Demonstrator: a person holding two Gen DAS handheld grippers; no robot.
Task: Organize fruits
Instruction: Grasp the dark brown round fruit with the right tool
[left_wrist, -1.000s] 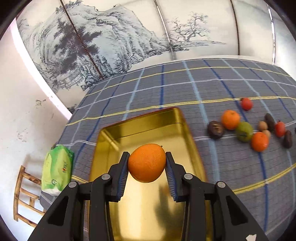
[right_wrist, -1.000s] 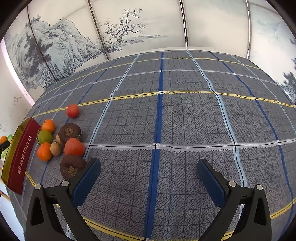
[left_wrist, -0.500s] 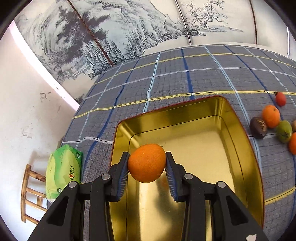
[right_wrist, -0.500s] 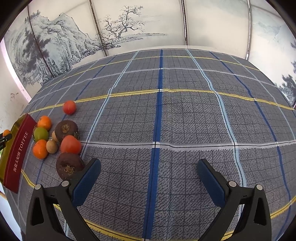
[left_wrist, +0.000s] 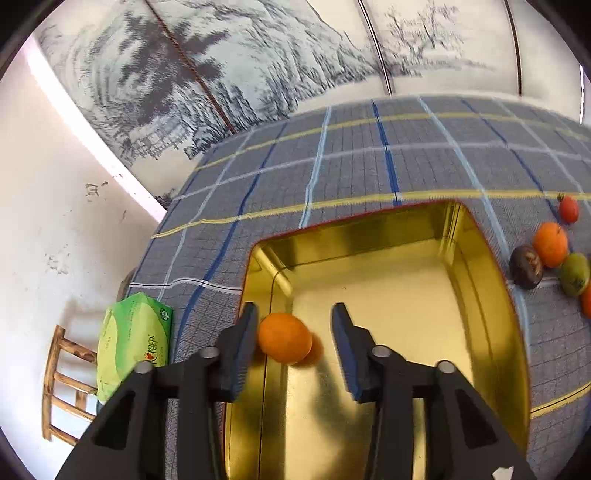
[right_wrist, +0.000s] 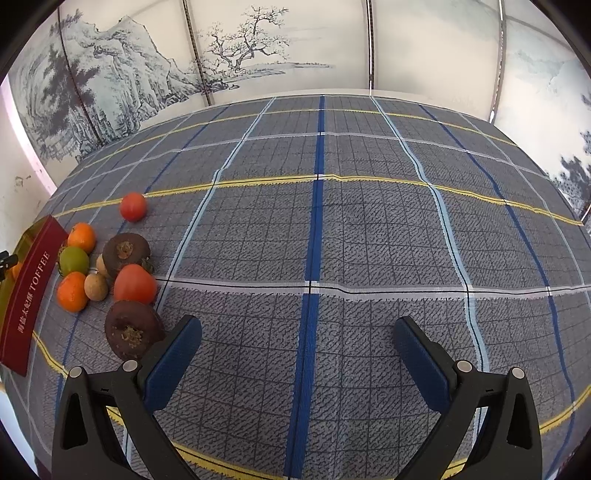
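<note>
At the far left of the left wrist view, a green soft plastic packet (left_wrist: 135, 343) lies at the edge of the grey plaid tablecloth (left_wrist: 332, 166), beside a wooden slatted chair back (left_wrist: 61, 384) against the white wall. Next comes the left gripper (left_wrist: 293, 334), its blue-padded jaws parted over the rectangular gold metal tin (left_wrist: 491, 295); a round orange mandarin (left_wrist: 285, 342) sits between them on the tin's floor near its left wall, right up against the left pad and clear of the right one, with its reflection showing on the metal beneath. To the right of the tin, loose fruit rests on the cloth: a dark brown round fruit (left_wrist: 525, 266), an orange mandarin (left_wrist: 550, 244), a green citrus (left_wrist: 574, 274) and a small red tomato-like fruit (left_wrist: 569, 209). In the right wrist view, the tin's dark red side wall printed TOFFEE (right_wrist: 27, 295) stands at the far left, the fruit cluster just beside it, including a large red persimmon-like fruit (right_wrist: 135, 283) and a brown flat-topped fruit (right_wrist: 133, 329) nearest the camera. Further right, the right gripper (right_wrist: 297, 341) hangs with jaws spread wide over bare cloth, holding nothing.
</note>
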